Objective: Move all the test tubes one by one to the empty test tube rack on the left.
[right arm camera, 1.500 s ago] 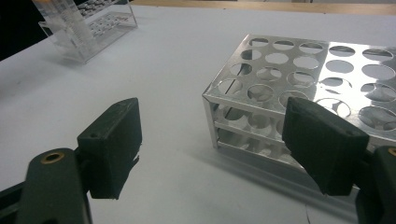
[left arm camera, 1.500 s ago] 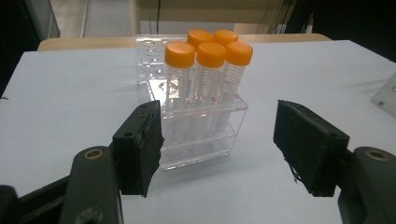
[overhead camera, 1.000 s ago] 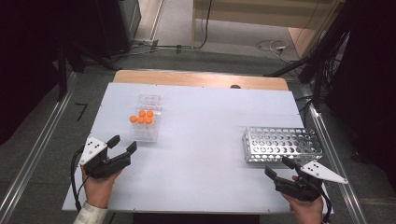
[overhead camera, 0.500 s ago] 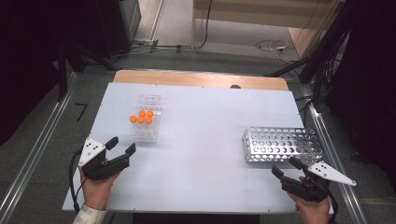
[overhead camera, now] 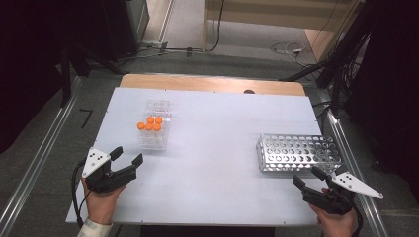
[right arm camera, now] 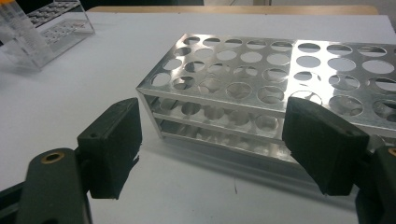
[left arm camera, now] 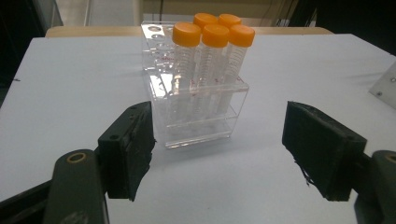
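A clear plastic rack (overhead camera: 154, 126) holding several orange-capped tubes (left arm camera: 212, 35) stands left of centre on the white table (overhead camera: 217, 128). My left gripper (overhead camera: 127, 155) lies just in front of it, pointing at it. Its jaws have just been opening and now stand open, with nothing between them (left arm camera: 217, 154). An empty metal tube rack (overhead camera: 299, 153) sits at the right. My right gripper (overhead camera: 306, 175) rests close to that rack's near corner, open and holding nothing (right arm camera: 212, 144). The metal rack (right arm camera: 280, 79) lies right beyond its jaws.
A wooden strip (overhead camera: 212, 83) runs along the table's far edge. Metal rails (overhead camera: 34, 173) flank both sides, and cables lie on the floor behind. The clear rack (right arm camera: 42, 28) appears far off at the upper left of the right gripper view.
The left gripper's jaws stand a little wider apart than before. The right gripper has shifted slightly toward the metal rack. Both racks are where they were.
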`<state>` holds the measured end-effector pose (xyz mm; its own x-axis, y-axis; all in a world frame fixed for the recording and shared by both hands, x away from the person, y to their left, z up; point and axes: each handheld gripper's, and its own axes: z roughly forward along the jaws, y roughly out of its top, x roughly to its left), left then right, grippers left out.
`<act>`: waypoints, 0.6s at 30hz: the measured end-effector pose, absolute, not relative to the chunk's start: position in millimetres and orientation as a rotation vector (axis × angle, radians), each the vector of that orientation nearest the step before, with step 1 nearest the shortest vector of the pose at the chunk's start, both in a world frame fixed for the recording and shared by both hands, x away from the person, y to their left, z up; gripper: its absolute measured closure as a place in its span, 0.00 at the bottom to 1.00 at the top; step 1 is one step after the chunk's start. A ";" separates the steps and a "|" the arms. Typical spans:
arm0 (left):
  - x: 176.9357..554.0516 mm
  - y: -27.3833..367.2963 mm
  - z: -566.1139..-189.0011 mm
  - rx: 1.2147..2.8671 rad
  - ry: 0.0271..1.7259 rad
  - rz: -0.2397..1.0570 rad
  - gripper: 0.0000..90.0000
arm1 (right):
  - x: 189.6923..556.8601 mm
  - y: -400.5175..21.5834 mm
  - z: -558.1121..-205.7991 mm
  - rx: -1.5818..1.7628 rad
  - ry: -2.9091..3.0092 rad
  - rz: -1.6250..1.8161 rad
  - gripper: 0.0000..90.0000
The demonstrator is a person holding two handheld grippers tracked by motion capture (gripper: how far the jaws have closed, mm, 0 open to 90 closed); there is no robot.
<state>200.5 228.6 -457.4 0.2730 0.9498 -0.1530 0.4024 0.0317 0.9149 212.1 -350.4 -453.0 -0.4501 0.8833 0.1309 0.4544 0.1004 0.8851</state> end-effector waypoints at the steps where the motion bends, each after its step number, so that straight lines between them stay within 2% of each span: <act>1: 200.6 228.7 -457.6 1.550 1.299 0.689 0.27 | 212.0 -351.2 -452.9 1.307 1.943 1.310 0.20; 10: 199.8 231.0 -459.5 1.558 1.344 0.695 0.19 | 210.9 -358.9 -453.4 1.325 1.925 1.304 0.20; 18: 198.3 234.6 -461.8 1.555 1.364 0.714 0.19 | 209.7 -364.7 -453.6 1.338 1.907 1.298 0.20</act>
